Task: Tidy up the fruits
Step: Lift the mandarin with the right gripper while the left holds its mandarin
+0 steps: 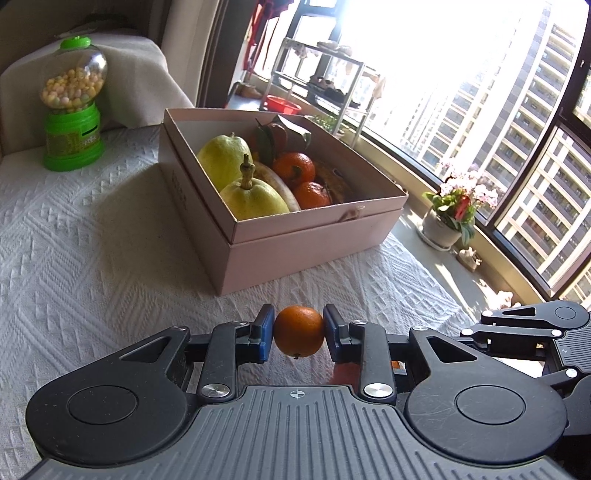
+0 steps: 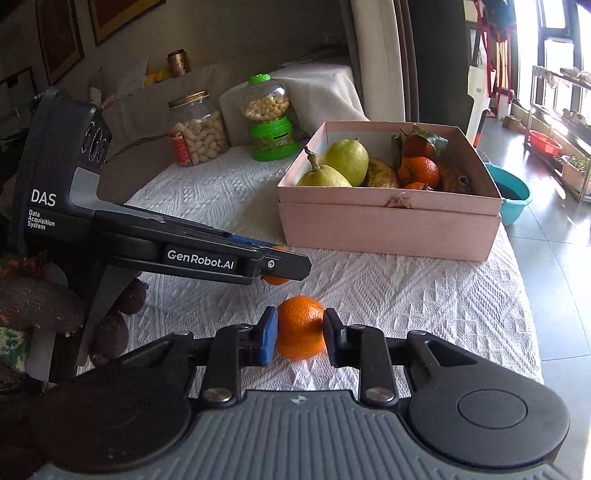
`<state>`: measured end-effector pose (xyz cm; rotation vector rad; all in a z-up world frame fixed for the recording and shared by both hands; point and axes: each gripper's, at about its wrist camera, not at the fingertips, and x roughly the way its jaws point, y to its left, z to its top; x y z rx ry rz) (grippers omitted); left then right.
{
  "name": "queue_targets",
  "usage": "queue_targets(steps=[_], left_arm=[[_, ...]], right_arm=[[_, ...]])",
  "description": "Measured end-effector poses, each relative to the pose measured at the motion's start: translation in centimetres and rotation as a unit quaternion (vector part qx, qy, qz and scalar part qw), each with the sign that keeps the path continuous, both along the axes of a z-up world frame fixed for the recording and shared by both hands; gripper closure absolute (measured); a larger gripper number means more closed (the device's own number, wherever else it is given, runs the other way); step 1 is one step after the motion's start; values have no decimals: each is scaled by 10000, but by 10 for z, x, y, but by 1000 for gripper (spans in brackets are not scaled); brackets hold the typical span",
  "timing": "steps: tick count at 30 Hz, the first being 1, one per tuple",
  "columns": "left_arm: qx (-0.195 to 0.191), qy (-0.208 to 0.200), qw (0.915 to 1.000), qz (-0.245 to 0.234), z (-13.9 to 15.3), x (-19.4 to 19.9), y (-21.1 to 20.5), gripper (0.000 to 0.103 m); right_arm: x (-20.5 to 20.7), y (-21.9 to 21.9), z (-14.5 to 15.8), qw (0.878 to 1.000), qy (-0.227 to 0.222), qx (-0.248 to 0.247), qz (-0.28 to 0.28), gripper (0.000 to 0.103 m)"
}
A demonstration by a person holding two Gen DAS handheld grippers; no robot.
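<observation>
table under a white woven cloth [image 1: 74,258]. big dark-framed window [image 1: 554,155] on the right, hard sunlight, high-rise blocks [image 1: 509,103] outside. potted flowers [image 1: 456,206] on the sill. metal shelf rack [image 1: 317,77] by the glass, red basin [image 1: 282,104] beneath. grey tiled floor [image 2: 561,280], teal basin [image 2: 511,197]. framed pictures [image 2: 118,14] on the far wall.

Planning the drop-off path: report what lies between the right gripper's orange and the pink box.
In the right wrist view, only bare white tablecloth lies between the orange in the right gripper and the pink box. The left gripper sits off to the left.
</observation>
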<state>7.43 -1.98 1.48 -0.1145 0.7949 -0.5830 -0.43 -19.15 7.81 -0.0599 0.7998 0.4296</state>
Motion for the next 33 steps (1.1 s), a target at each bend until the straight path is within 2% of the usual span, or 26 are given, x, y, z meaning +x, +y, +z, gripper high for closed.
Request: queue_targets(steps=[3, 6, 9, 12, 14, 17, 19, 22, 26, 29, 33], left_arm=[[31, -38, 10000, 70, 2, 0, 2, 70], [58, -82, 9997, 211, 6, 1, 8, 70], [64, -92, 9994, 318, 7, 3, 13, 70], [86, -86, 9994, 311, 6, 2, 12, 70], [83, -103, 9998, 145, 5, 0, 6, 70], [102, -185, 9994, -285, 1, -6, -13, 70], [269, -262, 9978, -541, -5, -10, -29, 69], [661, -300, 9951, -671, -13, -15, -46, 68], [825, -336, 9937, -688, -11, -18, -48, 68], [881, -313, 9933, -682, -9, -20, -46, 67], [884, -253, 9935, -671, -10, -20, -44, 67]], right_arm=[[2, -6, 0, 9999, 93, 108, -55, 76], [7, -1, -6, 9994, 216, 267, -36, 69], [8, 9, -11, 9999, 9, 7, -108, 65], [13, 5, -15, 9997, 70, 43, -208, 67], [14, -7, -10, 9993, 54, 130, -348, 67], [11, -29, 1, 9955, -328, -209, -869, 67], [11, -39, 3, 9899, -524, -628, -1156, 67], [13, -47, -6, 9812, -550, -1154, -1447, 67], [11, -45, -20, 9755, -619, -1439, -1543, 65], [9, -45, -20, 9776, -624, -1329, -1508, 57], [6, -50, -14, 9823, -603, -985, -1472, 56]])
